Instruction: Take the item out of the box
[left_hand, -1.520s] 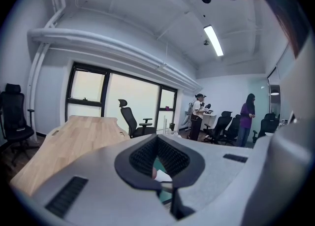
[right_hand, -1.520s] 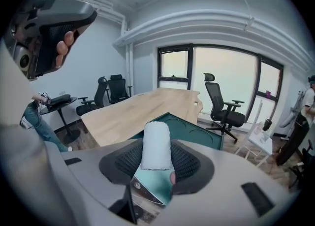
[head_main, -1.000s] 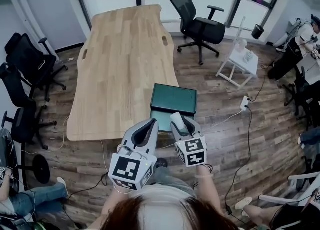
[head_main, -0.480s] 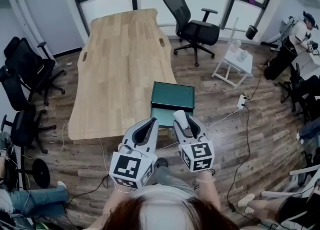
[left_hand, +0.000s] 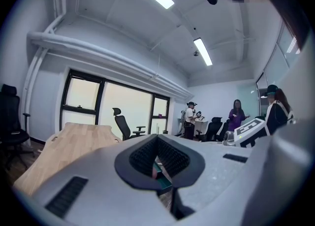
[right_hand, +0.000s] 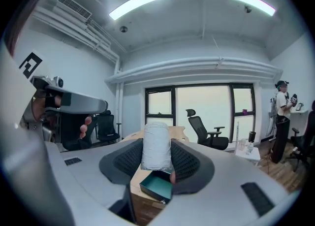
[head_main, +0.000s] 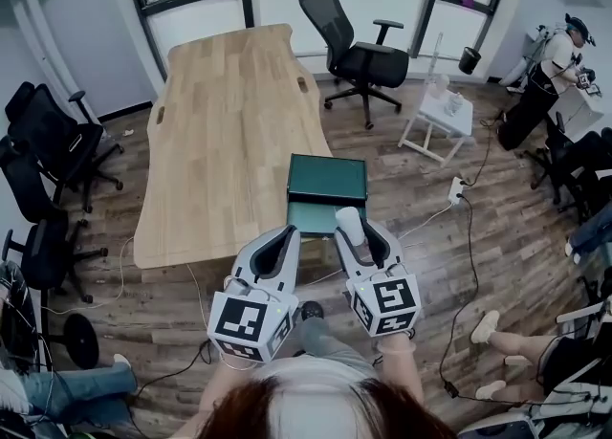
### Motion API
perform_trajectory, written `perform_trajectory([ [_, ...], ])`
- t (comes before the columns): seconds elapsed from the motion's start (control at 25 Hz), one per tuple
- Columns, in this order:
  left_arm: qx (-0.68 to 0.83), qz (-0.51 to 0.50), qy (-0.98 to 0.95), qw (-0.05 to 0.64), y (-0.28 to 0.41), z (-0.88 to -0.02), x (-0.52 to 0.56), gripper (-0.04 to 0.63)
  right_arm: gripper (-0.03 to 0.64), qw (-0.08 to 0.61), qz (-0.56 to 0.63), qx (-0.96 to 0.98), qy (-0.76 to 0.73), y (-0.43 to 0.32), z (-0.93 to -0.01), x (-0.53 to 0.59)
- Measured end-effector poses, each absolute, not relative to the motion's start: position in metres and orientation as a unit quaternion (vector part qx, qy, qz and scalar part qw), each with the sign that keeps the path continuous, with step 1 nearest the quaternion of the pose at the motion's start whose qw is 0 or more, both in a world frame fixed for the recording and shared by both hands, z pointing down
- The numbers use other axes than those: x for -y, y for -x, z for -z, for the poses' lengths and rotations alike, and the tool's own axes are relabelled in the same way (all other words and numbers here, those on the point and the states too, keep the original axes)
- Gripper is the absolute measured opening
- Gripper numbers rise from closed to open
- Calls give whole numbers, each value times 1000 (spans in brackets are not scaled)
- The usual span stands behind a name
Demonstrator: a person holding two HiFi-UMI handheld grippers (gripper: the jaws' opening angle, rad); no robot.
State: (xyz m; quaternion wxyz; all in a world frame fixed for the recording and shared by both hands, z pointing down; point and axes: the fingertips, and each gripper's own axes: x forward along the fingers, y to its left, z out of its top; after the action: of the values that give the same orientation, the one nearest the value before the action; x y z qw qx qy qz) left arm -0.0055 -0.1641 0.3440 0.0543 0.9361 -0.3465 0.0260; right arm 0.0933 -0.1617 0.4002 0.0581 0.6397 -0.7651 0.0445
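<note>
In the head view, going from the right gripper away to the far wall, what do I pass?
Right gripper holding a white wrapped cylinder → dark green open box → black swivel office chair.

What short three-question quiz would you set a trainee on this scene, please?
1. True or false: the right gripper grips a white cylindrical item between its jaws.
2. Where does the open dark green box sit? A) on the floor; B) at a corner of the light wooden table; C) on a black office chair.
3. Fill in: the left gripper has its jaws ___, with nothing between them.
Key: 1 true; 2 B; 3 shut.
</note>
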Motion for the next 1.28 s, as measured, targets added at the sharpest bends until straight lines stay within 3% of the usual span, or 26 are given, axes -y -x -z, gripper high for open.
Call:
perform_trajectory([
  [1.28, 327, -4, -944, 40, 39, -328, 81, 8, 192, -17, 14, 754, -657, -57, -333, 46],
])
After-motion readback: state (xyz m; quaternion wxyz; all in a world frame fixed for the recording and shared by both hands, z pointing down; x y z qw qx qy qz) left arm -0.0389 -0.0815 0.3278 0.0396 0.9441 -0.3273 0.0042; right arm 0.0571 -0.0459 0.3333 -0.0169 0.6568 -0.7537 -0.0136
